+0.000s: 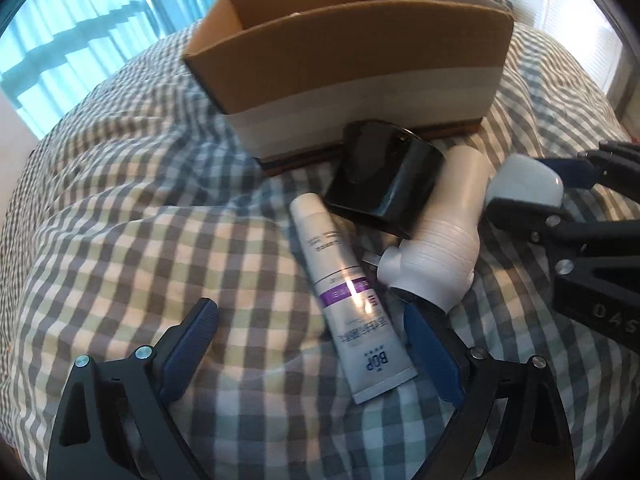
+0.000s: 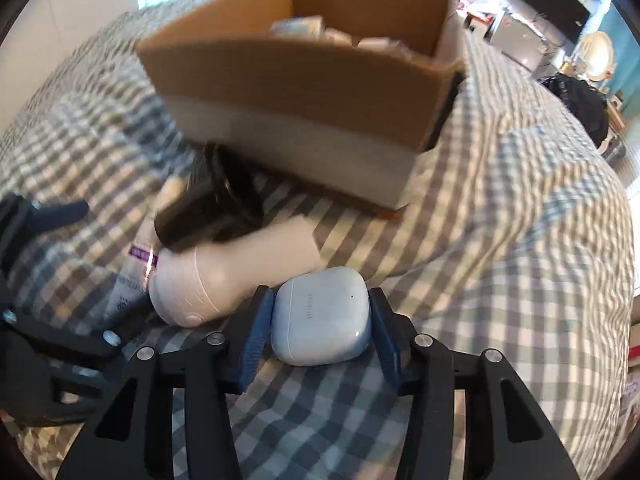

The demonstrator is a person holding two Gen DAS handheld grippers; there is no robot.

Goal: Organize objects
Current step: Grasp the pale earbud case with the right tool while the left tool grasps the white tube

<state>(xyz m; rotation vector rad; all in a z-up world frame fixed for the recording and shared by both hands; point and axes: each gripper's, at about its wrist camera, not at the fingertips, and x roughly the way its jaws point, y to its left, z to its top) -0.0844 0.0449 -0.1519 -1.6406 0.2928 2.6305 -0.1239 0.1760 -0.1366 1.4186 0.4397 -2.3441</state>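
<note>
Earbud case (image 2: 320, 316), pale blue-white with rounded corners, sits clamped between the two blue-padded fingers (image 2: 256, 340) of the right gripper (image 2: 320, 328), just above the checked bedspread (image 2: 500, 240); the left wrist view shows the same case (image 1: 524, 180) held at the right edge of the cluster. Just beside it lies a white bottle (image 2: 224, 280) on its side, its ridged end toward the right gripper. A black case (image 1: 384, 176) (glossy, with rounded corners) leans against the bottle (image 1: 444, 232) and stands close to the front wall of the cardboard box (image 1: 348, 60). A white tube (image 1: 348, 304) with a purple band and the letters "BOP" lies flat on the bedspread (image 1: 140, 240), its cap end near the black case (image 2: 208, 216) and its crimped end toward the left gripper (image 1: 316, 344). The fingers (image 1: 192, 340) of the left gripper are spread wide and hold nothing; the crimped end of the tube lies between them, nearer the right-hand pad. The box (image 2: 296, 92) is open-topped, with a pale band across its lower wall; the right wrist view shows blurred pale items inside it. Teal curtains (image 1: 80, 40) hang behind the bed.
</note>
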